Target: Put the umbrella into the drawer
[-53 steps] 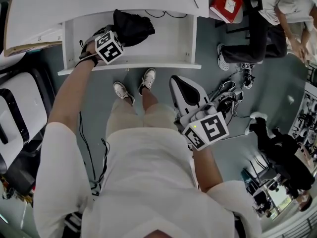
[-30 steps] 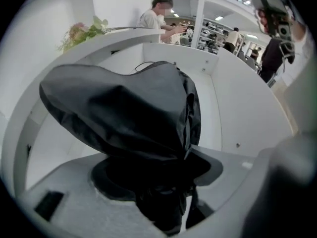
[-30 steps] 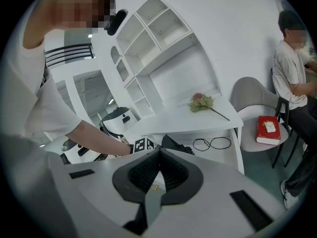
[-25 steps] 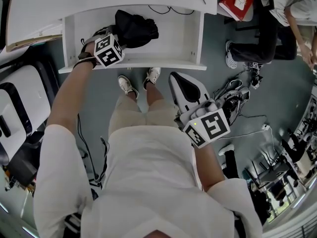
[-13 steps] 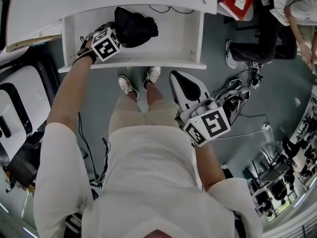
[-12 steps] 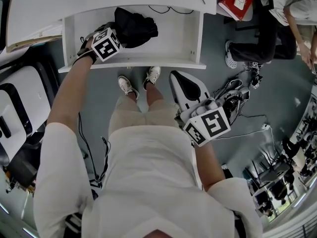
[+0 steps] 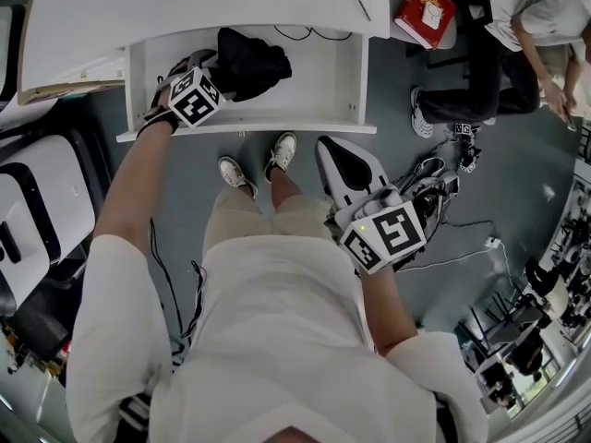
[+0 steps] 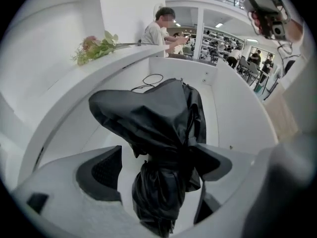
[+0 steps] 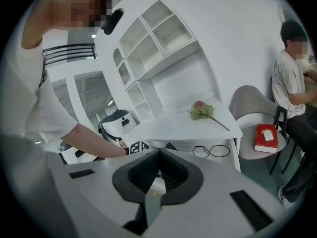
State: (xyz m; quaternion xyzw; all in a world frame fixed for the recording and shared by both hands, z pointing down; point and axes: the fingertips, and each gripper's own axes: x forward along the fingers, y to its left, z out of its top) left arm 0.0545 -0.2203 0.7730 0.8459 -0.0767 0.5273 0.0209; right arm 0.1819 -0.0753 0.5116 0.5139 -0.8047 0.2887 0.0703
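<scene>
The left gripper (image 8: 161, 170) has just been opened around the umbrella (image 8: 153, 113) in the drawer (image 7: 319, 77); the right gripper (image 9: 157, 175) is closed, empty. The red book (image 7: 423, 12) is too small to be read.

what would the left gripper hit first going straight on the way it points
Probably the black umbrella, lying in the drawer between the left gripper's jaws, which have just been opening.

The umbrella (image 7: 249, 61) lies in your drawer (image 7: 319, 86), toward its left; a cable (image 8: 152, 81) lies behind it. Your shoes (image 7: 281, 148) stand before the drawer.
</scene>
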